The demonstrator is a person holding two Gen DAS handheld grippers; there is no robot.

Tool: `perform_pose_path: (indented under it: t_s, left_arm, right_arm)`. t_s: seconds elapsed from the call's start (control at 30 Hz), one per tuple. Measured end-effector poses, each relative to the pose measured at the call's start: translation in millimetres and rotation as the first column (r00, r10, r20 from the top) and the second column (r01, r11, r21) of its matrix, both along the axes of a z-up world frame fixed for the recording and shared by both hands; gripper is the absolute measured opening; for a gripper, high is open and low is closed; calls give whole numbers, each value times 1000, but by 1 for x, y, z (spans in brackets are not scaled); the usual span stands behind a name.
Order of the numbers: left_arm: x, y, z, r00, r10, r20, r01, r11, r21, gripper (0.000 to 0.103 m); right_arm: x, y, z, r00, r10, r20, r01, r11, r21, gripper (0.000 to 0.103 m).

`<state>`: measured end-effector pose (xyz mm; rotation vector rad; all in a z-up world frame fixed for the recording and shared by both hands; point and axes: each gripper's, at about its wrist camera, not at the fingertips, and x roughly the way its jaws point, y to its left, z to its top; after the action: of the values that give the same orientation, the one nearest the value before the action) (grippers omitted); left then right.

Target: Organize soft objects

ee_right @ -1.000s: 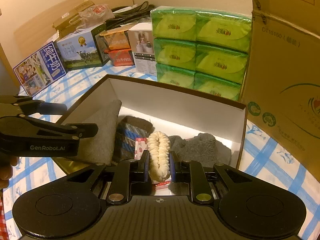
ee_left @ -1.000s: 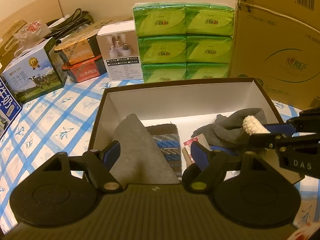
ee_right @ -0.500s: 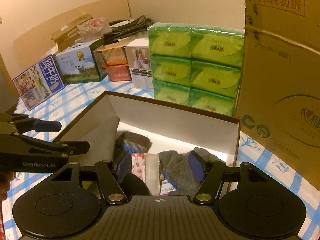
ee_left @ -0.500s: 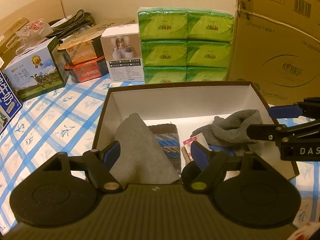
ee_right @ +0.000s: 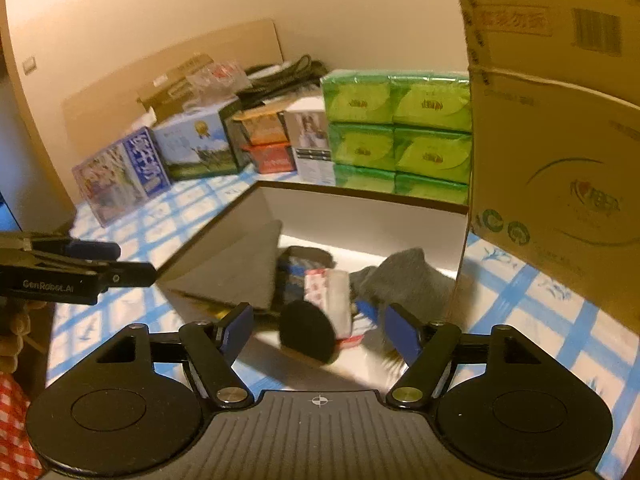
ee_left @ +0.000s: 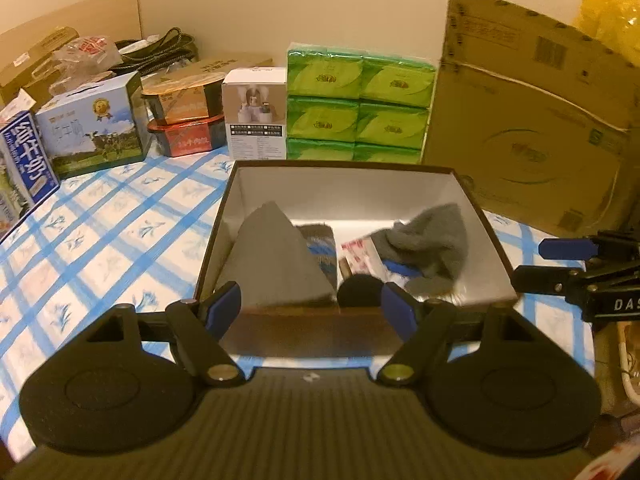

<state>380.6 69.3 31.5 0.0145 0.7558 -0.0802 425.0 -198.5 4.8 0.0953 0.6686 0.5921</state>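
An open brown box (ee_left: 496,252) with a white inside holds soft things: a grey folded cloth (ee_left: 276,256) at the left, a striped knit piece (ee_left: 320,248), a red-and-white packet (ee_left: 358,254), a round black item (ee_left: 360,290) and a dark grey fuzzy sock (ee_left: 432,240). My left gripper (ee_left: 312,310) is open and empty just before the box's near wall. My right gripper (ee_right: 320,330) is open and empty, back from the box (ee_right: 360,194); it shows at the right of the left wrist view (ee_left: 560,260). The cream fluffy item is not visible.
Green tissue packs (ee_left: 360,112) and a large cardboard carton (ee_left: 532,136) stand right behind the box. Milk cartons (ee_left: 94,128), a white product box (ee_left: 256,114) and food tins (ee_left: 186,120) line the back left. A blue checked cloth (ee_left: 100,232) covers the table.
My right gripper opened, let go of the cream fluffy item over the box, and drew back. My left gripper also pulled back out of the box.
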Motion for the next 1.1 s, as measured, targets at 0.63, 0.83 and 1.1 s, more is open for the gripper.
perform_pose_path:
  t_s: [0.63,0.83,1.1]
  left_arm:
    - [-192,-33,16,1000,-4,-2,4,1000,21,76]
    - [-232,-37,14,1000,26,-8,-25,999,23,76]
    - [-279,-44,5,997,73,-23,-73,997,2,76]
  right_arm:
    - [-165,-28,8,999,26,-34,-25,999,32,76]
    - [-201,-36,3,999,9,-49,-8,1000,18,76]
    - [-245,-33,-5,999,12,-48,-13,1000,-6,76]
